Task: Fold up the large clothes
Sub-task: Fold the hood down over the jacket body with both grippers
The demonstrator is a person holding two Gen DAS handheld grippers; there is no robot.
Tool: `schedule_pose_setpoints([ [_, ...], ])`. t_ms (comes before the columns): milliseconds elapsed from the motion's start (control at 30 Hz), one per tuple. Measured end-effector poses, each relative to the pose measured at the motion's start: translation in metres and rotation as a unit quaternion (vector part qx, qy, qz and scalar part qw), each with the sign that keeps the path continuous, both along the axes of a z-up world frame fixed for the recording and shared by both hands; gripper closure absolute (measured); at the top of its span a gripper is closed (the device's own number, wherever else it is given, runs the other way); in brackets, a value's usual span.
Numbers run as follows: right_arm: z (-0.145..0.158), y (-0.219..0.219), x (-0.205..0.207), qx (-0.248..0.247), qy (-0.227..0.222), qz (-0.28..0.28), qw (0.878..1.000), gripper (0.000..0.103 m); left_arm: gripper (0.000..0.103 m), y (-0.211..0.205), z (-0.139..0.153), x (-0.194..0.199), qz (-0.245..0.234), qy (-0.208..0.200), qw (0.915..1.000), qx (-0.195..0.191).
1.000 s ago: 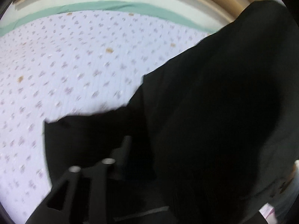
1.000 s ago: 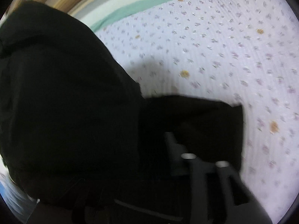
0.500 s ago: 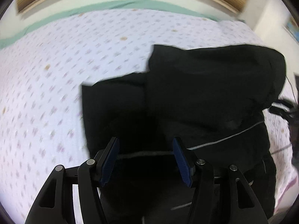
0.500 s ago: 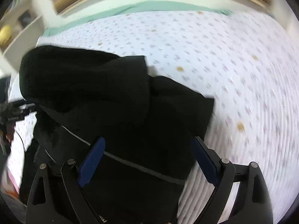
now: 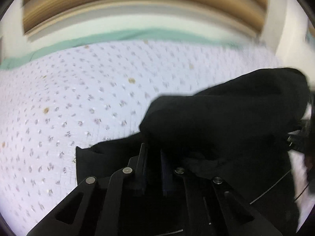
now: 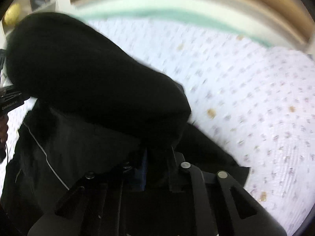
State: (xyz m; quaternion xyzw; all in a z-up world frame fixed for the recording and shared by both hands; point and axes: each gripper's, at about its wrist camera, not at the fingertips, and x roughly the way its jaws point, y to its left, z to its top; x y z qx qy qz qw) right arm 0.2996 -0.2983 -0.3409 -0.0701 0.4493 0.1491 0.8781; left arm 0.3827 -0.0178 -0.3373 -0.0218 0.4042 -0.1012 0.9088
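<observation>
A large black garment (image 5: pixel 226 122) with thin white piping lies on a bed, partly folded over itself; it also shows in the right wrist view (image 6: pixel 88 78). My left gripper (image 5: pixel 153 157) is shut on a fold of the black cloth near its left edge. My right gripper (image 6: pixel 157 157) is shut on a fold at the garment's right side, under a raised rounded bulge of fabric. The fingertips of both are buried in cloth.
The bed sheet (image 5: pixel 78 98) is white with small purple and tan flowers, also in the right wrist view (image 6: pixel 256 108). A green band (image 5: pixel 137 35) and wooden headboard (image 5: pixel 137 5) run along the far edge. A shelf (image 6: pixel 29 4) stands far left.
Half a second ago both grippers were open above the laid-down garment. Now both have closed on folds of the cloth and sit lower and closer to it.
</observation>
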Motion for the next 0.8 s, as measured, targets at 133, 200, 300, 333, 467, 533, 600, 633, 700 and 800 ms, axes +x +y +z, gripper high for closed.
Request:
schedule_pose_setpoints([
  [133, 0.008, 0.012, -0.044, -0.039, -0.05, 0.006, 0.998, 0.093, 0.095, -0.01, 0.019, -0.04, -0.018, -0.043, 0.9976, 0.051],
  [200, 0.0, 0.015, -0.069, -0.042, -0.041, 0.009, 0.998, 0.094, 0.095, -0.014, 0.016, -0.065, -0.02, -0.045, 0.9964, 0.069],
  [300, -0.018, 0.007, -0.107, -0.019, -0.004, -0.007, 1.0, 0.094, 0.096, -0.017, -0.005, -0.1, -0.016, -0.004, 0.9978, 0.064],
  [333, -0.023, 0.004, -0.117, -0.012, 0.004, -0.015, 1.0, 0.094, 0.096, -0.015, -0.018, -0.108, -0.017, 0.013, 0.9974, 0.069],
  [467, -0.034, 0.002, -0.141, 0.002, 0.01, -0.039, 0.999, 0.088, 0.093, -0.016, -0.06, -0.123, -0.019, 0.056, 0.9916, 0.115],
  [533, -0.026, 0.006, -0.149, -0.016, 0.021, -0.01, 1.0, 0.066, 0.09, -0.015, -0.051, -0.119, -0.018, 0.067, 0.9912, 0.112],
  [600, -0.01, -0.002, -0.156, -0.025, 0.031, 0.014, 0.999, 0.032, 0.076, -0.005, -0.036, -0.114, -0.01, 0.075, 0.9927, 0.094],
  [633, -0.002, -0.007, -0.162, -0.035, 0.026, 0.011, 0.999, 0.022, 0.069, 0.004, -0.021, -0.117, 0.001, 0.071, 0.994, 0.083],
  [700, 0.017, -0.019, -0.174, -0.055, 0.01, -0.009, 0.998, 0.022, 0.067, 0.019, 0.003, -0.124, 0.019, 0.056, 0.9965, 0.059],
  [800, 0.052, -0.038, -0.177, -0.023, -0.012, -0.054, 0.998, 0.021, 0.067, 0.032, 0.03, -0.13, 0.023, 0.04, 0.9988, 0.019],
])
